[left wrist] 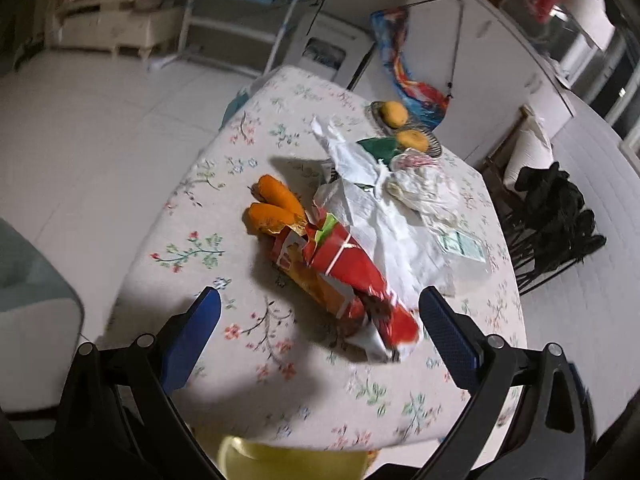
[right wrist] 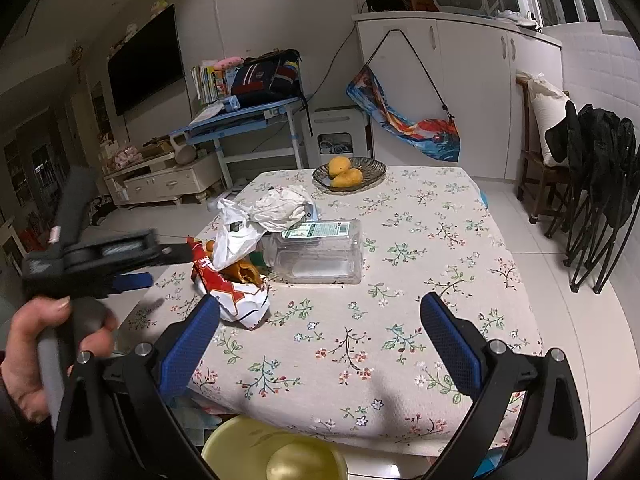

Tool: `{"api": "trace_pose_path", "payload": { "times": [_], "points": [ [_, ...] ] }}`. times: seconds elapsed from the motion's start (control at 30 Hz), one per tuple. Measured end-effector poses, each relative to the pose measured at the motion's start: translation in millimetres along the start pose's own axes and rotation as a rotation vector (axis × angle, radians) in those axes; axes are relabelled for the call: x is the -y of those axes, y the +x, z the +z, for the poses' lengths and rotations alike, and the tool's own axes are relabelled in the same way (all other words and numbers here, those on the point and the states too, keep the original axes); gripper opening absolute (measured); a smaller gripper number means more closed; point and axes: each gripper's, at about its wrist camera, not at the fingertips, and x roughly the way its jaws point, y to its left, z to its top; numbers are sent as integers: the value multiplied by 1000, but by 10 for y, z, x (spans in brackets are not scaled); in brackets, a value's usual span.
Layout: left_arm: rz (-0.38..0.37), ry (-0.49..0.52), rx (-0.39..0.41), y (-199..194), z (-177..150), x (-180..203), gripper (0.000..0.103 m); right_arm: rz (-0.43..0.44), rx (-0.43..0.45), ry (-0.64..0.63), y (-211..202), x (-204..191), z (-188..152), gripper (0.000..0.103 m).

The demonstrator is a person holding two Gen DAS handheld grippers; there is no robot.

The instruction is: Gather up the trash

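1. Left wrist view: the left gripper (left wrist: 320,312) hangs over the near part of the flowered table (left wrist: 224,360), its blue pads spread wide with nothing between them. They straddle the near end of the red snack wrapper (left wrist: 344,276), which looks like a line-up for closing on it.
2. Past the wrapper's far end lie two orange peels (left wrist: 276,208), partly tucked into its torn mouth. Just right of the wrapper sits a white plastic bag (left wrist: 384,216), and beyond that a crumpled tissue (left wrist: 424,188). The trash is bunched together, probably so it can be gathered in one go.
3. The wrapper's print is torn and blurred; no brand can be read here.
4. Right wrist view: the right gripper (right wrist: 320,320) is also wide open and empty, poised over bare cloth well right of the wrapper (right wrist: 232,292).
5. Beyond the wrapper lies a clear plastic box (right wrist: 320,252) with a green-and-white label, its text too small to read. A large white letter shows on the wrapper, but no whole word.
6. A yellow bin (right wrist: 276,452) waits below the table's near edge, likely for the trash. The mangoes (right wrist: 344,172) in their wire basket (right wrist: 372,168) at the far edge are probably not trash.
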Motion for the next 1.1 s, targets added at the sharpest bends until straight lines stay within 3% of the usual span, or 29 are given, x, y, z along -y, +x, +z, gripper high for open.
{"api": "trace_pose_path", "payload": {
  "times": [0.07, 0.13, 0.2, 0.37, 0.6, 0.87, 1.1],
  "points": [
    [0, -19, -25, 126, 19, -8, 89, 0, -3, 1, 5, 7, -6, 96],
    [-26, -47, -54, 231, 28, -59, 68, 0, -9, 5, 20, 14, -14, 96],
    [-72, -81, -104, 359, 1, -135, 38, 1, -15, 8, 30, 22, -22, 96],
    [-114, -55, -87, 310, -40, -154, 24, 13, -24, 7, 63, 4, -15, 96],
    [-128, 13, -72, -18, -57, -218, 18, 30, -26, -11, 74, -48, -32, 96],
    [-97, 43, -37, -385, -150, -407, 17, 86, -57, 13, 152, -144, -33, 96],
    [-89, 45, -22, -517, -229, -560, 18, 129, -191, -73, 712, -555, -18, 96]
  ]
}}
